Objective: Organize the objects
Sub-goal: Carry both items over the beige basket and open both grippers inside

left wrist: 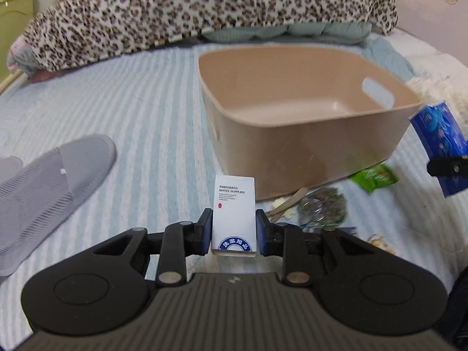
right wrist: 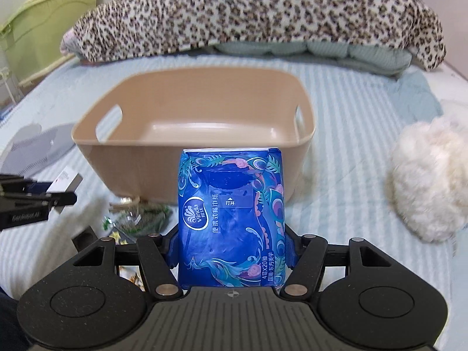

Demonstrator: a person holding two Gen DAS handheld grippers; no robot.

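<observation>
My left gripper [left wrist: 234, 228] is shut on a small white hotel-supplies box [left wrist: 234, 213] and holds it upright above the bed, just in front of the beige plastic bin [left wrist: 307, 152]. My right gripper [right wrist: 231, 251] is shut on a blue Vinda tissue pack [right wrist: 231, 219], held in front of the same bin [right wrist: 140, 169]. The bin looks empty inside. The tissue pack also shows at the right edge of the left wrist view [left wrist: 438, 143]. The left gripper with the white box shows at the left of the right wrist view [right wrist: 35, 199].
A striped light-blue bedspread [left wrist: 146, 117] lies under everything. A grey slipper [left wrist: 49, 184] lies left. A green packet [left wrist: 374, 175], a clear packet [left wrist: 321, 207] and a wooden utensil [left wrist: 289, 201] lie before the bin. A white fluffy item [right wrist: 430, 175] lies right. A leopard-print blanket [right wrist: 263, 11] lies behind.
</observation>
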